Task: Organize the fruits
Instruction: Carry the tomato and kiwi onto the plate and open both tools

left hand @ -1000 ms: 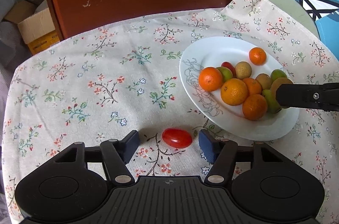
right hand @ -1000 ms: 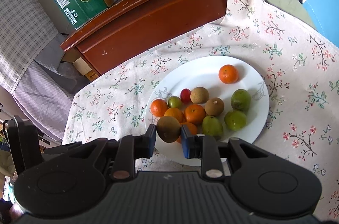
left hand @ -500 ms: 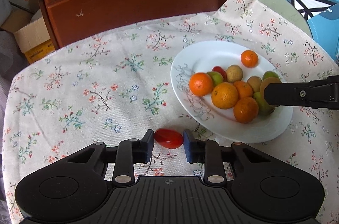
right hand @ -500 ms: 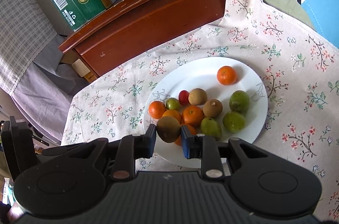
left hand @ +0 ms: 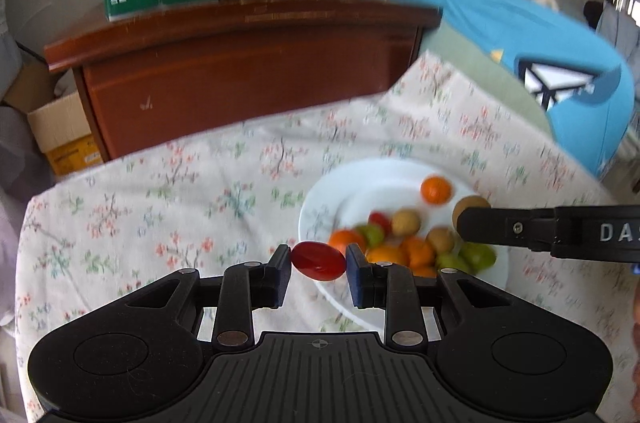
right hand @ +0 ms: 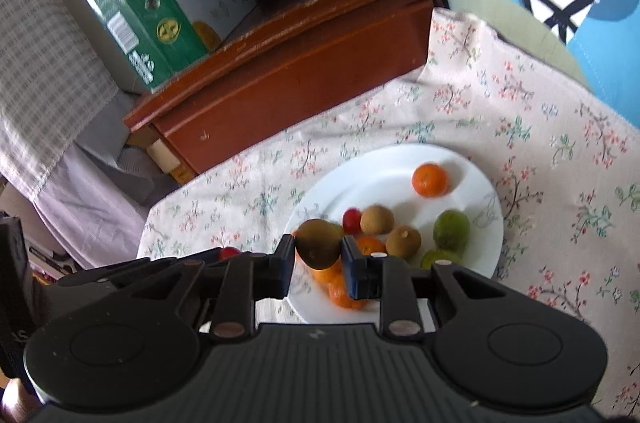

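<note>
Left tongs (left hand: 318,265) clamp a cherry tomato (left hand: 319,260) clear of the floral tablecloth (left hand: 168,207), near the white plate (right hand: 486,191). Right tongs (right hand: 318,255) grip a kiwi (right hand: 318,243) over the crowded fruit. Risks: smooth tomato squirts out or splits under pressure; released fruit rolls off the rim.

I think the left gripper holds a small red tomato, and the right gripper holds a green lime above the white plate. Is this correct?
Not quite. The left gripper does hold the small red tomato, but the right gripper holds a brown kiwi, not a green lime, above the white plate. The right wrist view shows this; the green fruits lie on the plate.
</note>
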### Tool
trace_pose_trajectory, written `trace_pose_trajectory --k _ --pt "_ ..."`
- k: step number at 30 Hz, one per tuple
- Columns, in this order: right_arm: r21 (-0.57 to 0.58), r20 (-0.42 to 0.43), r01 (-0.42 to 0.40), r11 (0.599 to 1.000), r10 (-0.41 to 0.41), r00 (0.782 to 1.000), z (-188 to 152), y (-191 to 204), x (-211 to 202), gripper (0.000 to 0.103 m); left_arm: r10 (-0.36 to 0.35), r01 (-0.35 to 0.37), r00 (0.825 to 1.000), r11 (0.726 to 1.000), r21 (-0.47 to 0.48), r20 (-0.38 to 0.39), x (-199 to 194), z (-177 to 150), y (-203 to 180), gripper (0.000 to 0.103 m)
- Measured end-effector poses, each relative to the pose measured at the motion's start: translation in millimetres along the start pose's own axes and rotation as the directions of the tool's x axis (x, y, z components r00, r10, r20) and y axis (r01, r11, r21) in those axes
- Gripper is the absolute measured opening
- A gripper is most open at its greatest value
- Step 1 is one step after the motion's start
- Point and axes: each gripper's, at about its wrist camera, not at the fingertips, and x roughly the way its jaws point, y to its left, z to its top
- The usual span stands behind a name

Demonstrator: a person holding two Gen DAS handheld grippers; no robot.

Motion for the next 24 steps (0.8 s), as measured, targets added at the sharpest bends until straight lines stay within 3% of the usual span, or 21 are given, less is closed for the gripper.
trace_pose_trajectory --k 17,24 --pt "0.085 0.101 -0.004 0.996 -0.004 0.995 34 -27 -14 0.025 -0.063 0.068 0.996 0.995 -0.074 0.068 -1 24 4 0.027" --pt "0.126 0.073 -0.015 0.992 0.006 0.997 38 -36 1 0.025 -0.077 0.083 0.995 0.992 -0.093 0.063 19 27 4 0.027"
